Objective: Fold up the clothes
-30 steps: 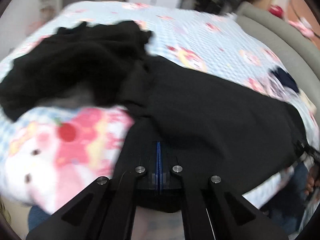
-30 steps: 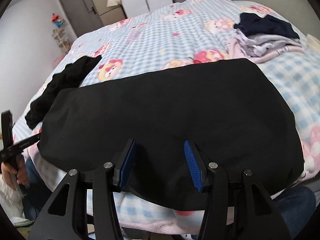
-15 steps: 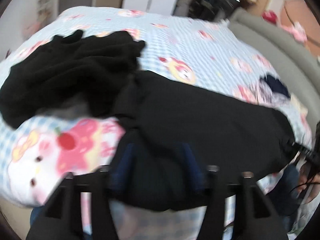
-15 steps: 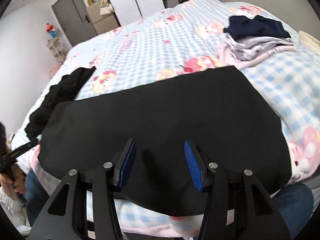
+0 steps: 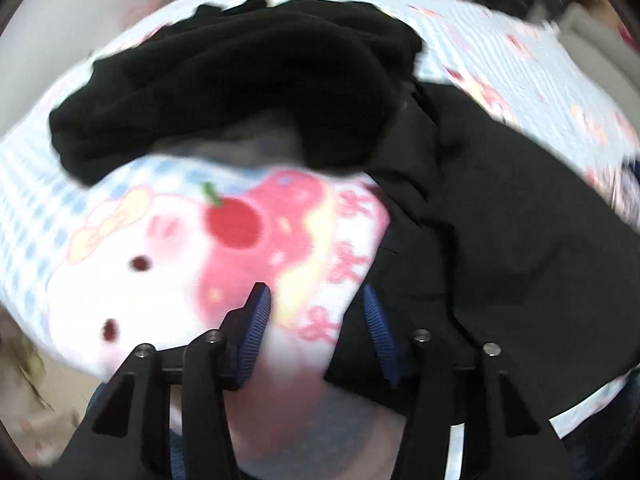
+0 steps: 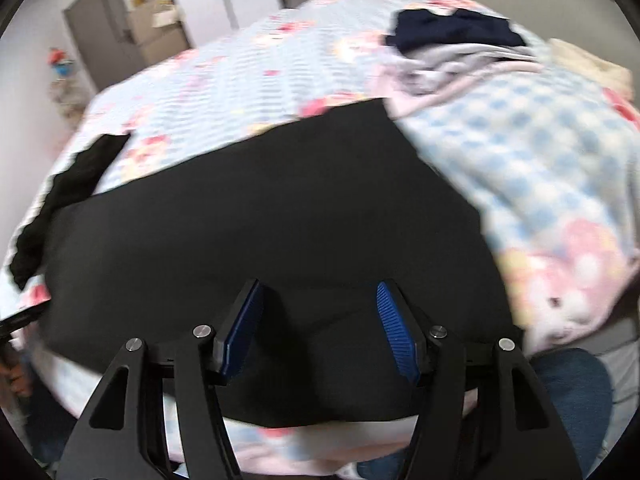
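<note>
Both grippers released over the bed.
Left gripper [image 5: 316, 320] and right gripper [image 6: 320, 320] are hovering, jaws apart, over the flat black garment [image 6: 260, 232].

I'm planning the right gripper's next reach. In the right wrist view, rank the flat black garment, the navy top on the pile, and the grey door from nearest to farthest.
1. Flat black garment: directly under the open right gripper.
2. Navy top: far right, atop the clothes pile.
3. Grey door: far left, beyond the bed.

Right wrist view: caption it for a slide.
Open right hand-held gripper above a flat black garment on a checked bedspread.
</note>
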A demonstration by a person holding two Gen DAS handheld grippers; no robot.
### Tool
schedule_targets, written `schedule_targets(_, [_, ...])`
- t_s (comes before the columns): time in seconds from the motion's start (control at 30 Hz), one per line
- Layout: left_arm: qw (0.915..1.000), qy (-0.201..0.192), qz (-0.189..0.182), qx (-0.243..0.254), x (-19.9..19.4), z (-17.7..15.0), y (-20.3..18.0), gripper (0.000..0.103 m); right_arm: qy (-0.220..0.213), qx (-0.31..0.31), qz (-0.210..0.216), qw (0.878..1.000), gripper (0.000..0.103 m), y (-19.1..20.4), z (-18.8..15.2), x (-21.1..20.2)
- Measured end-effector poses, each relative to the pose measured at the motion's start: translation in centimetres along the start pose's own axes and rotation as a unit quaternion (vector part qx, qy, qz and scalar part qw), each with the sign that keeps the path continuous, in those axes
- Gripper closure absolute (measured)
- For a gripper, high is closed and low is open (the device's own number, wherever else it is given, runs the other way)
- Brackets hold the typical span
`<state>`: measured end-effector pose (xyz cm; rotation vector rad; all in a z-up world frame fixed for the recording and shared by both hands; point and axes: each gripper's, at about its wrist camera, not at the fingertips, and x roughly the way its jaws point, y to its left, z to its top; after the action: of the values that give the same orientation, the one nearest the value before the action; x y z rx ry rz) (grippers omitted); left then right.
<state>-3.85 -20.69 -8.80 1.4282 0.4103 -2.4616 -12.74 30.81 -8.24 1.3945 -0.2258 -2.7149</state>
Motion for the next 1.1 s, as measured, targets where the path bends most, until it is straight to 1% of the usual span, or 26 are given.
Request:
schedule_targets(0.03, [0.9998, -0.011, -0.014, -0.007, -1.0, 0.3, 0.2, 0.054, 0.000, 0.005, -0.008, 1.000, 0.044, -0.4, 0.1, 0.0])
schedule_targets(0.07, [0.9990, -0.031, -0.031, 0.003, -2.3, 0.6, -0.5, 0.054, -0.004, 0.006, -0.011, 1.000, 0.044, -0.4, 0.3, -0.2])
schedule_targets(0.1, [0.9969, -0.056, -0.050, 0.025, -3.7, 0.8, -1.8, 0.053, -0.014, 0.003, -0.004, 1.000, 0.044, -0.1, 0.6, -0.8])
schedule_targets(0.17, [0.9884, -0.093, -0.095, 0.073, -5.7, 1.0, -4.8, 0.048, -0.033, -0.006, 0.011, 0.999, 0.043, 0.8, 1.3, -1.7])
schedule_targets(0.2, [0.9827, -0.103, -0.121, 0.096, -6.1, 0.9, -6.4, 0.042, -0.040, -0.016, 0.025, 0.999, 0.042, 1.6, 1.7, -2.0])
schedule_targets(0.23, [0.9763, -0.107, -0.148, 0.116, -6.2, 0.6, -8.0, 0.037, -0.045, -0.027, 0.040, 0.998, 0.041, 2.5, 2.1, -2.2])
schedule_targets(0.3, [0.9647, -0.088, -0.197, 0.151, -4.8, -0.4, -11.6, 0.037, -0.037, -0.047, 0.056, 0.997, 0.037, 3.9, 2.0, -1.2])
schedule_targets(0.33, [0.9619, -0.073, -0.208, 0.162, -3.6, -1.0, -12.9, 0.037, -0.029, -0.055, 0.061, 0.996, 0.037, 4.4, 1.7, -0.5])
schedule_targets(0.37, [0.9631, -0.060, -0.202, 0.168, -2.2, -1.5, -13.5, 0.037, -0.021, -0.064, 0.066, 0.996, 0.037, 5.0, 1.5, 0.2])
schedule_targets(0.4, [0.9659, -0.046, -0.188, 0.172, -0.8, -1.9, -13.7, 0.037, -0.013, -0.072, 0.071, 0.995, 0.037, 5.6, 1.2, 1.0])
schedule_targets(0.43, [0.9683, -0.033, -0.175, 0.176, 0.7, -2.2, -13.9, 0.040, -0.006, -0.080, 0.076, 0.994, 0.037, 6.2, 1.0, 1.7])
schedule_targets(0.47, [0.9715, -0.022, -0.156, 0.177, 1.7, -2.5, -13.7, 0.043, 0.002, -0.088, 0.081, 0.993, 0.042, 6.7, 0.8, 2.4])
schedule_targets(0.5, [0.9742, -0.018, -0.142, 0.174, 2.1, -2.5, -13.2, 0.049, 0.007, -0.097, 0.077, 0.992, 0.057, 6.9, 0.5, 2.9])
schedule_targets(0.53, [0.9762, -0.017, -0.132, 0.171, 2.3, -2.6, -12.8, 0.050, 0.009, -0.100, 0.063, 0.993, 0.065, 6.2, 0.5, 2.9])
schedule_targets(0.57, [0.9806, -0.019, -0.101, 0.167, 2.5, -1.9, -11.9, 0.050, 0.010, -0.094, 0.054, 0.994, 0.079, 5.2, 0.8, 2.8])
schedule_targets(0.6, [0.9847, -0.019, -0.073, 0.157, 2.7, -0.9, -11.1, 0.049, 0.010, -0.085, 0.043, 0.995, 0.079, 4.2, 1.0, 2.6])
schedule_targets(0.63, [0.9879, -0.017, -0.057, 0.143, 2.9, 0.0, -10.5, 0.049, 0.009, -0.077, 0.036, 0.996, 0.079, 3.6, 1.3, 2.4])
schedule_targets(0.67, [0.9902, -0.015, -0.064, 0.124, 2.4, 0.7, -9.7, 0.049, 0.004, -0.076, 0.039, 0.996, 0.078, 3.7, 1.9, 2.4])
schedule_targets(0.73, [0.9912, -0.017, -0.101, 0.084, 0.8, 2.0, -8.4, 0.047, -0.005, -0.073, 0.046, 0.996, 0.063, 3.9, 3.1, 2.2])
schedule_targets(0.77, [0.9895, -0.028, -0.109, 0.090, 0.2, 2.7, -8.9, 0.045, -0.009, -0.072, 0.049, 0.996, 0.047, 4.0, 3.6, 2.2])
schedule_targets(0.8, [0.9868, -0.040, -0.116, 0.105, -0.3, 3.3, -9.7, 0.043, -0.014, -0.071, 0.052, 0.996, 0.044, 4.1, 4.2, 2.1])
schedule_targets(0.9, [0.9779, -0.054, -0.147, 0.138, 0.0, 4.3, -12.8, 0.037, -0.027, -0.068, 0.062, 0.995, 0.041, 4.5, 6.0, 1.9])
schedule_targets(0.93, [0.9750, -0.049, -0.161, 0.145, 0.7, 4.6, -13.8, 0.037, -0.029, -0.068, 0.062, 0.995, 0.040, 5.0, 6.3, 2.1])
schedule_targets(0.97, [0.9750, -0.034, -0.163, 0.147, 1.7, 4.5, -14.3, 0.037, -0.024, -0.073, 0.056, 0.995, 0.037, 6.1, 6.3, 2.7])
schedule_targets(1.03, [0.9773, 0.000, -0.151, 0.148, 3.8, 3.9, -14.7, 0.036, -0.002, -0.088, 0.042, 0.995, 0.036, 7.8, 6.3, 4.6])
schedule_targets(1.1, [0.9838, 0.002, -0.108, 0.143, 5.3, 4.5, -14.2, 0.036, 0.008, -0.101, 0.013, 0.995, 0.037, 8.1, 6.3, 6.5])
